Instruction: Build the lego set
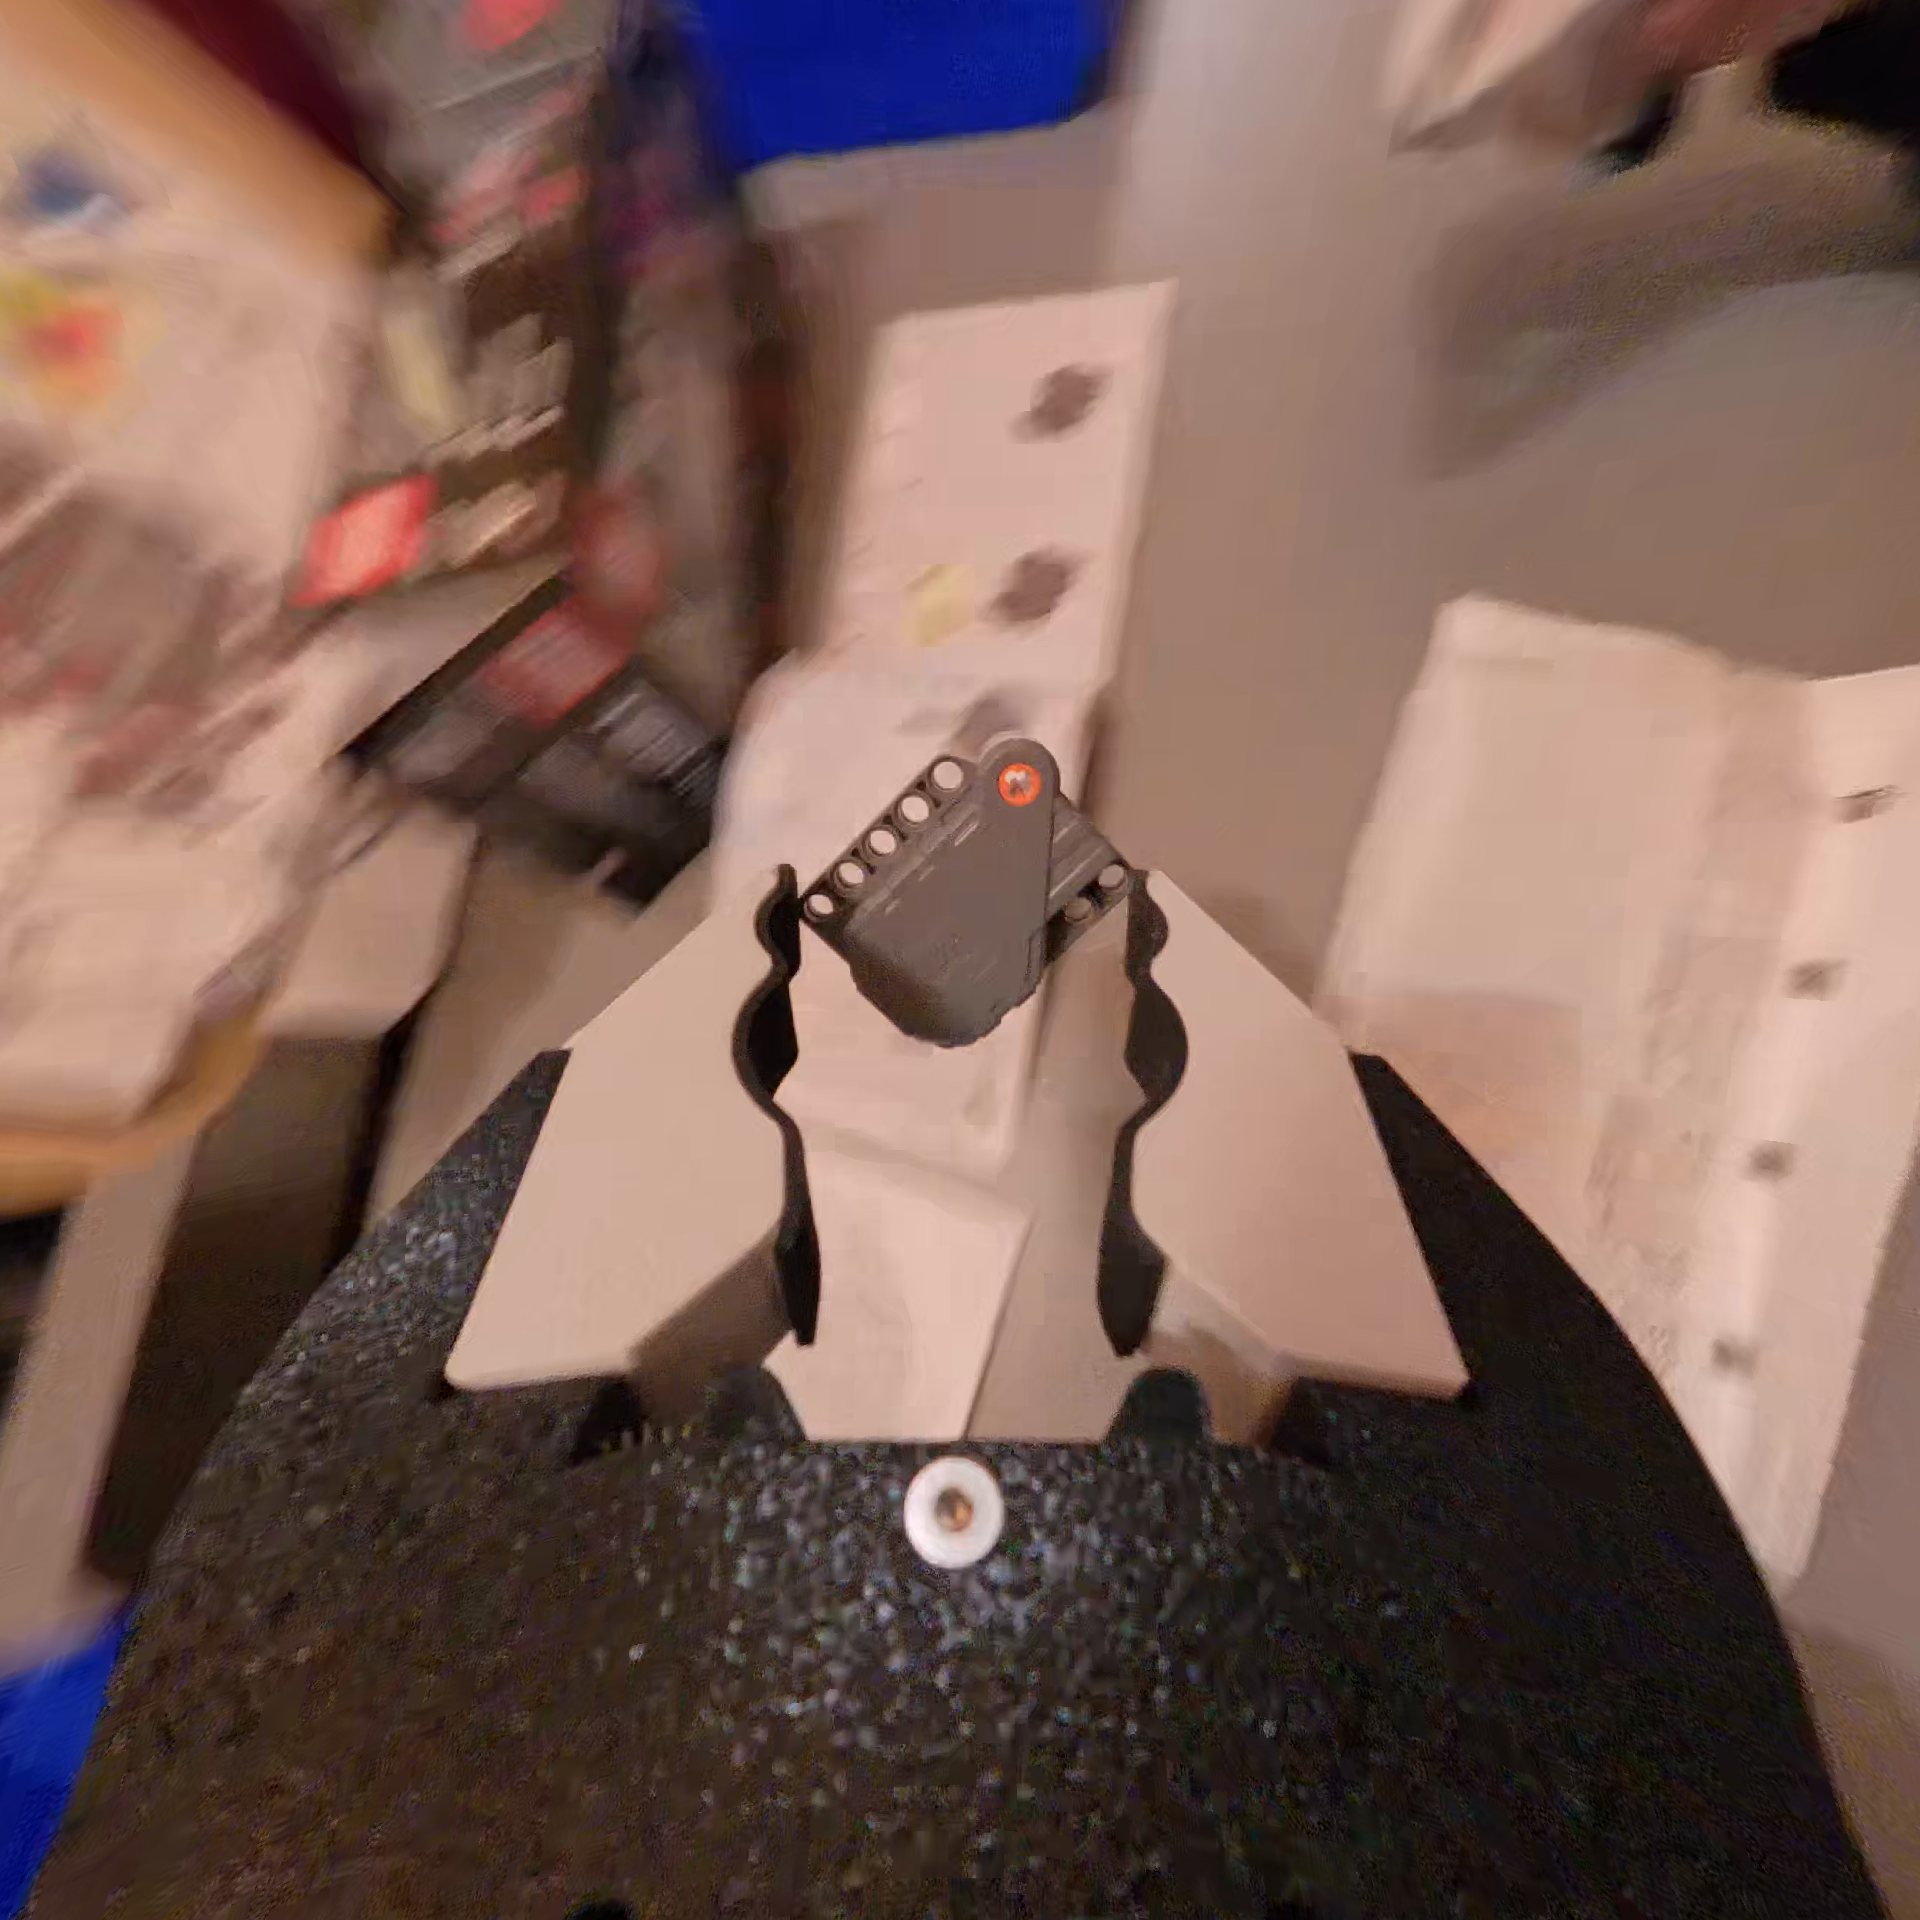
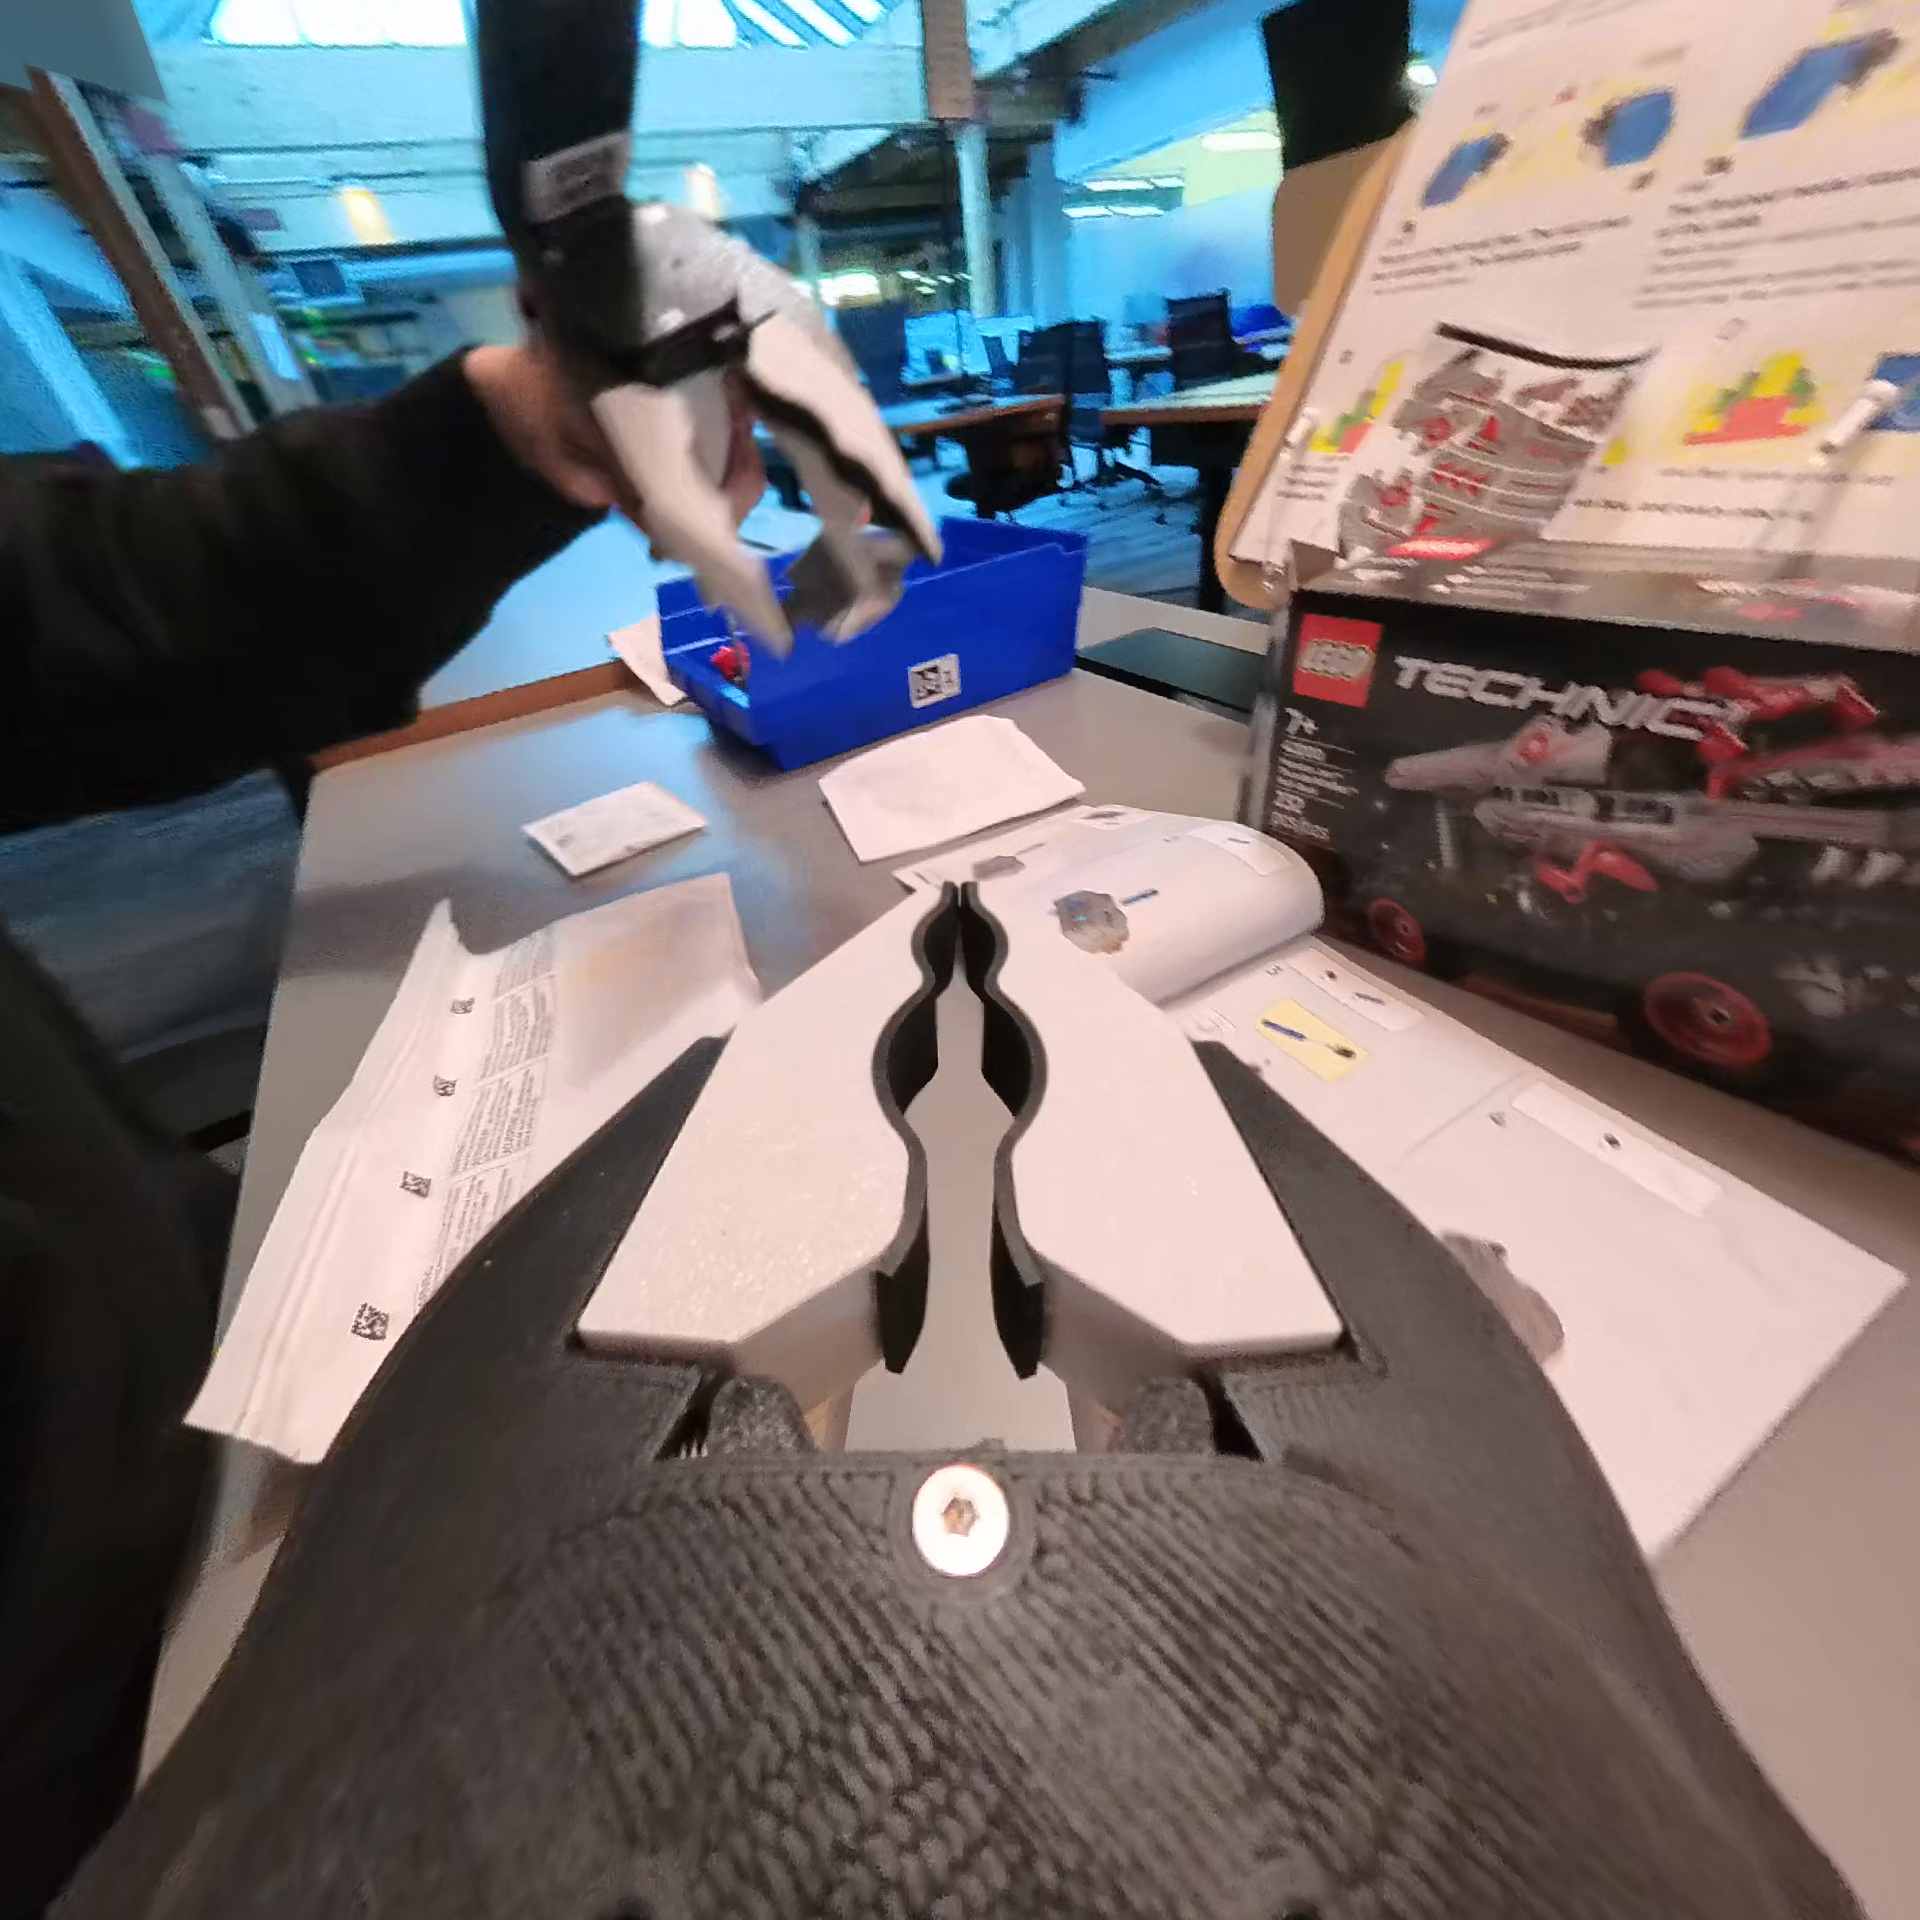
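Grey lego piece (image 1: 951,904) in left gripper (image 1: 961,894) jaws; long axis tilted up-right.

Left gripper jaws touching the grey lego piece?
Touching. Left wrist view: the grey lego piece sits wedged between the left gripper's jaws, held off the table.

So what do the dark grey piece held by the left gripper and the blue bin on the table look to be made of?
The dark grey holed piece looks like matte moulded plastic: crisp round holes, an orange pin end at one corner. The blue open-topped bin also looks plastic, smooth, slightly glossy, with thin even walls. Motion blur leaves the finishes uncertain.
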Tool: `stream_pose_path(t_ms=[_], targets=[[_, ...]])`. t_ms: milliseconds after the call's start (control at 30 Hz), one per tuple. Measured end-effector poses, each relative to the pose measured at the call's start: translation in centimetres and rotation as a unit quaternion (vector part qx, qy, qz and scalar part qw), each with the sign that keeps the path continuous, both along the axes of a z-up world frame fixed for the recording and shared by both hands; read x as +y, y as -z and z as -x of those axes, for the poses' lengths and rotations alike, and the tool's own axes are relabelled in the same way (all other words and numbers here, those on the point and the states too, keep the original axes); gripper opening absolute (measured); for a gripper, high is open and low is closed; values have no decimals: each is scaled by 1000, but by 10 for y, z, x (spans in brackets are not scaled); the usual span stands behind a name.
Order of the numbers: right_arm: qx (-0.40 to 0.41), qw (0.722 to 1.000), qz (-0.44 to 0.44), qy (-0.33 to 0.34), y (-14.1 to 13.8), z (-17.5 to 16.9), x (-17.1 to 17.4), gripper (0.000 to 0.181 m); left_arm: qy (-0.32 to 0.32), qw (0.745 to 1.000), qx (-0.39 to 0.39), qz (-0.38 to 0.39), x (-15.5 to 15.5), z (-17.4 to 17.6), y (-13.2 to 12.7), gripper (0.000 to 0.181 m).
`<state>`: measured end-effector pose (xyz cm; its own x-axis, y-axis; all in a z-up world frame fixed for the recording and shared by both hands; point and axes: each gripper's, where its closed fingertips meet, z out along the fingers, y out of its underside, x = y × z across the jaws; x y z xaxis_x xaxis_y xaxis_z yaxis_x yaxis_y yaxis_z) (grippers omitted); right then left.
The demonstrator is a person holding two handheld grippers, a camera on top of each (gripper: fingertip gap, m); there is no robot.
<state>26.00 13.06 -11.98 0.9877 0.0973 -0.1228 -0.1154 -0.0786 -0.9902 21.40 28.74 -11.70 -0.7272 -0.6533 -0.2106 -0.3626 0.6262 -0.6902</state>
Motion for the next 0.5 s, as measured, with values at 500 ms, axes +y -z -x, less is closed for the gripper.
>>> stream_pose_path(t_ms=[500], targets=[[-92, 966, 237, 44, 78, -12, -103, 15, 265, 959, 91, -39, -233, -30, 131, 59]])
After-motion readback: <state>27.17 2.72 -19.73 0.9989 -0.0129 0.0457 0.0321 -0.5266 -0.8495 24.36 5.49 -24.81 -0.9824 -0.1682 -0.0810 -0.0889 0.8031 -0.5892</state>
